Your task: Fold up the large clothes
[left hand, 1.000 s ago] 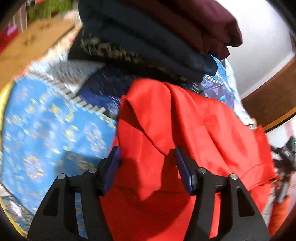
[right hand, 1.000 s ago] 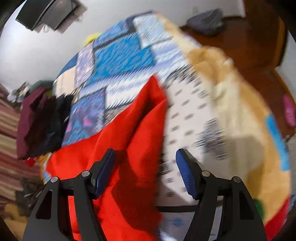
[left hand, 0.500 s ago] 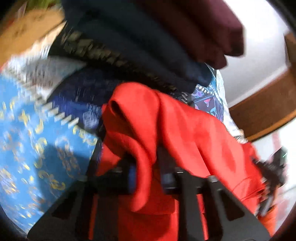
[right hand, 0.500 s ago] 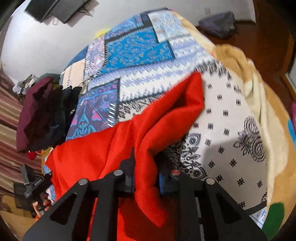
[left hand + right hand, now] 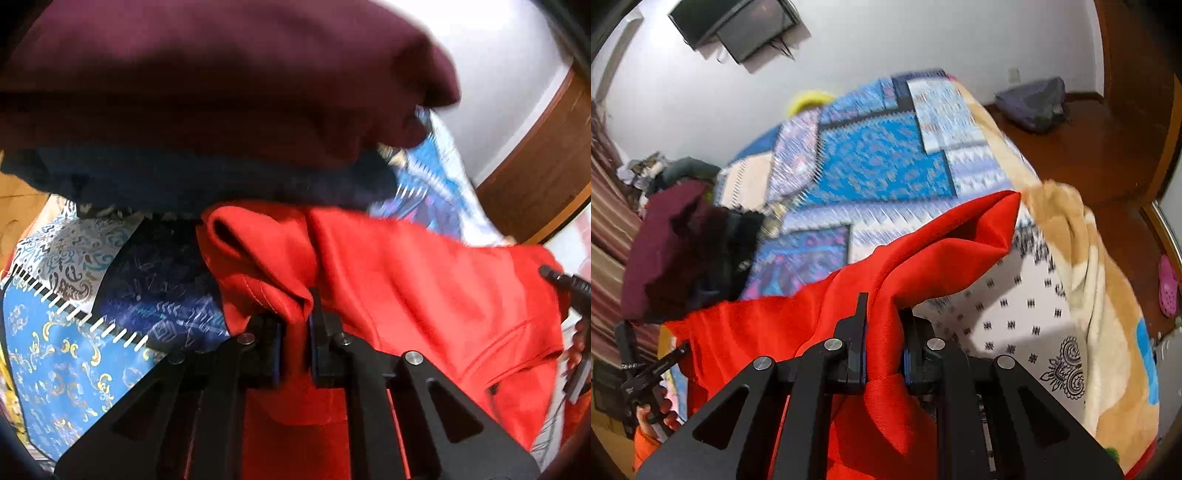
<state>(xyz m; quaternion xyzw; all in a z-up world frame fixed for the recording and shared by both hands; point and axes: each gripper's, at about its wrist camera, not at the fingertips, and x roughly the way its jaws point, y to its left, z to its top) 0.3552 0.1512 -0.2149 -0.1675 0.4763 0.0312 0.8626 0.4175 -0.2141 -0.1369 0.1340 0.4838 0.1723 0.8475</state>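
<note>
**Left wrist view: red garment pinched at both ends, ready for the fold**

Left wrist camera first, and on the far left lies the patterned blue bedspread (image 5: pixel 62 354), the working surface. Above it looms the stack of dark clothes (image 5: pixel 207 88), maroon over navy, parked at the bed's edge, presumably so it stays clear of the folding area. Moving right, the left gripper (image 5: pixel 295 343) has its jaws pressed together on a bunched hem of the red garment (image 5: pixel 424 280); gathering the cloth like that likely gives a firm hold on a thick edge. The fabric stretches away rightward toward the other tool, just visible at the frame's edge.

Over to the right wrist camera: the same pile (image 5: pixel 676 243) sits at the left, then the red cloth spans across, and the right gripper (image 5: pixel 884 343) is clamped on its own fold of the fabric, a peaked corner standing up beyond it. Two matched holds, well apart, keep the span taut. To my eye, the grasp is made and the carry-over fold comes next. Beige blanket (image 5: pixel 1108 288) drapes the right side.
</note>
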